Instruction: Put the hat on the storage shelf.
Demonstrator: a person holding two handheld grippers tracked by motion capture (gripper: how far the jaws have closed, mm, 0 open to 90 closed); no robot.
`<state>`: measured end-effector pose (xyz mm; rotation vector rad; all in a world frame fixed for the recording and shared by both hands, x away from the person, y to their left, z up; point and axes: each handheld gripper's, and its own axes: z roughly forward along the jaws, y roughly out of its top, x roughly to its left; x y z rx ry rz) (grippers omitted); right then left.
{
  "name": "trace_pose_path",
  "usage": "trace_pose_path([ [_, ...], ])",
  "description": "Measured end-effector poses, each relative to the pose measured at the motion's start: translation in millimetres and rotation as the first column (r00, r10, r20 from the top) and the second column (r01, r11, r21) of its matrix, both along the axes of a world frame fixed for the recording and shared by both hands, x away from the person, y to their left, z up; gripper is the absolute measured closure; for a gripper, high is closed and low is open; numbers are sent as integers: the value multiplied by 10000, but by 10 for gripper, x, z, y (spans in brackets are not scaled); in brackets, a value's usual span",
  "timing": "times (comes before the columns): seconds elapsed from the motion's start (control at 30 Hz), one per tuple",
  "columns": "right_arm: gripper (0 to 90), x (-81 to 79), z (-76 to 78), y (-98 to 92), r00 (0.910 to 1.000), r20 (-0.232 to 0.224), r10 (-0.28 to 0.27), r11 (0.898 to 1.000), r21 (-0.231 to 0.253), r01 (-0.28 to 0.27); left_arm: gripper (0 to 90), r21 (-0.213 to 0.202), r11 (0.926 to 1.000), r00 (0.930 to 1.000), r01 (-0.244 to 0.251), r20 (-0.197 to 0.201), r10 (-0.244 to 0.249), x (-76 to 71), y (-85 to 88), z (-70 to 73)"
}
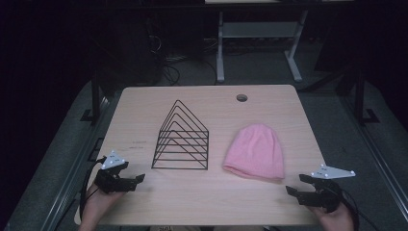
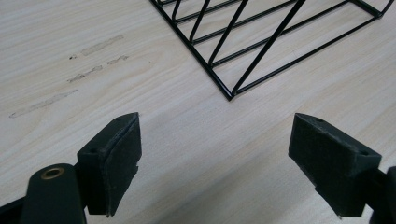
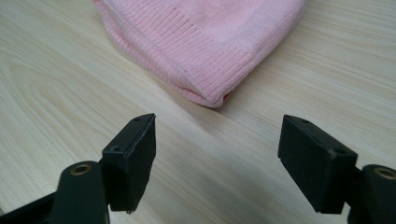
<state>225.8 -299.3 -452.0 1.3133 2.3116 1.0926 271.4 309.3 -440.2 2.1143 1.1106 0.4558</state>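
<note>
Between right gripper (image 1: 299, 185) fingers (image 3: 133, 161): nothing, spread wide, low over worktop (image 1: 202, 202). Left gripper (image 1: 134, 180) fingers (image 2: 114, 161) likewise spread, empty. Pink beanie (image 1: 255, 151) lay flat just ahead of right gripper, ribbed brim nearest; wire rack (image 1: 182, 139) stood near left. Best approach, probably: pinch brim edge squarely, both layers.

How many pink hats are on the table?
1. The pink hat lies flat on the table, right of the black wire rack and just ahead of the right gripper.
</note>
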Motion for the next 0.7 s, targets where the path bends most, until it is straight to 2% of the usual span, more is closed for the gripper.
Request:
trace_pose_path([
  [0.17, 243, 14, -9, 13, 9998, -146, 112, 9999, -7, -112, 172, -133, 9999, 10000, 55, -55, -56, 6, 0, -1],
  [0.2, 235, 30, -18, 22, 9993, -294, 219, 9997, 76, -217, 172, -198, 9998, 10000, 42, -69, -43, -7, -4, -1],
  [0.37, 208, 64, -4, 73, 9984, -430, 360, 9993, -48, -362, 172, -101, 9999, 9999, 105, -98, -106, -14, 4, -11],
  [0.5, 195, 160, 74, 86, 9968, -518, 614, 9978, 275, -600, 173, -488, 9988, 10000, 40, -20, -41, -29, 3, 11],
  [0.63, 187, 316, 167, 111, 9951, -682, 722, 9974, 132, -714, 172, -335, 9994, 9999, 89, -49, -90, -22, 6, 11],
  [0.7, 179, 384, 220, 134, 9946, -735, 735, 9973, 15, -736, 172, -415, 9991, 10000, 43, -80, -46, -19, 15, 3],
])
